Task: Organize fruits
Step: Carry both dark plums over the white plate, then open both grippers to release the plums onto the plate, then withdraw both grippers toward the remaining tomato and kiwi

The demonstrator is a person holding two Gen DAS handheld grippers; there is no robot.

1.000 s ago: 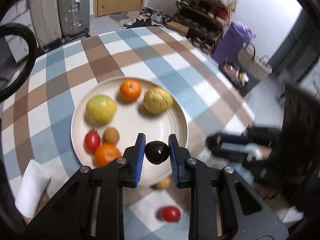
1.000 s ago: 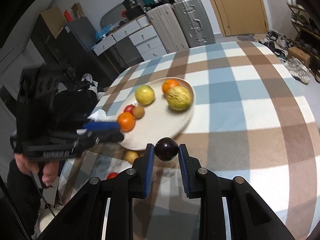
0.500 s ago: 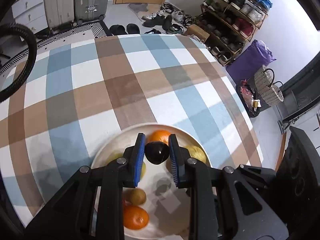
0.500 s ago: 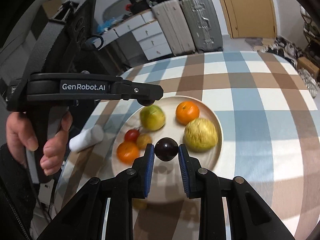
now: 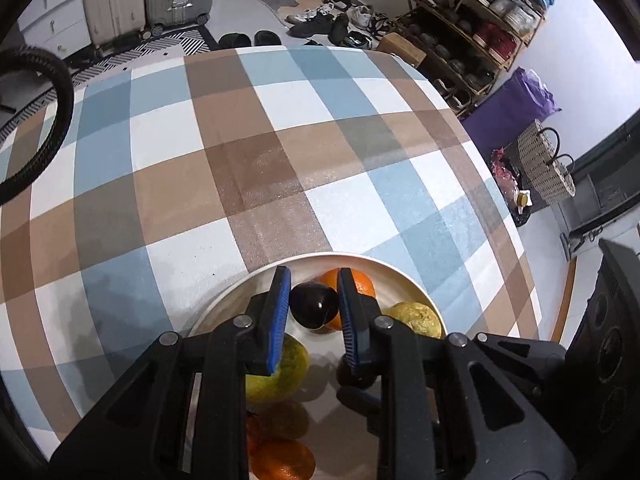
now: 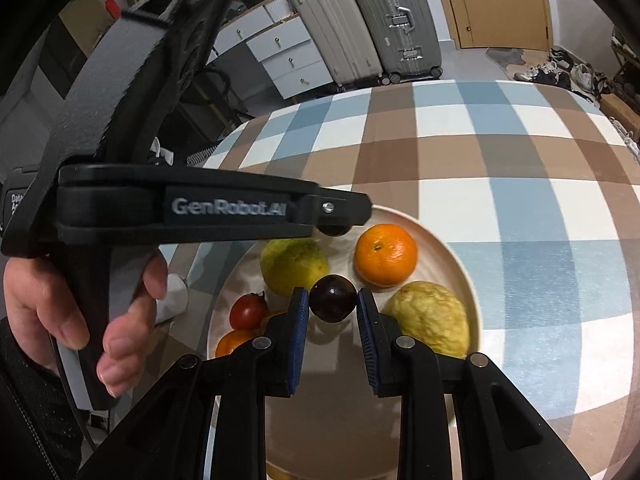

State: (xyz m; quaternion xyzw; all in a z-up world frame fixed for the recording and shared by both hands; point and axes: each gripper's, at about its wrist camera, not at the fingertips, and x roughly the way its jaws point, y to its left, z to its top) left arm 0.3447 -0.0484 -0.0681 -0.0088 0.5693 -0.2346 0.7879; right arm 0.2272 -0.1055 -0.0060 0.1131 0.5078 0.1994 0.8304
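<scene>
Plums are what both grippers are carrying, one dark plum each. The left gripper is squeezing its plum between its blue pads, and the right gripper is squeezing the other plum the same way. Both plums are hanging over the round white plate on the checked table, so the way to go is straight down.

From the right gripper, the bare patch of plate is lying right under its plum. The orange is sitting at 1 o'clock, the bumpy yellow fruit at 3 o'clock, the green-yellow fruit at 11 o'clock and the red tomato at 9 o'clock.

The left gripper is coming in from the 9 o'clock side, with its tip over the far part of the plate.

Counting: two plums, two grippers, one plate. On the plate I am seeing two oranges, two yellowish fruits and one tomato, and maybe a small brown fruit half hidden behind the pads.
</scene>
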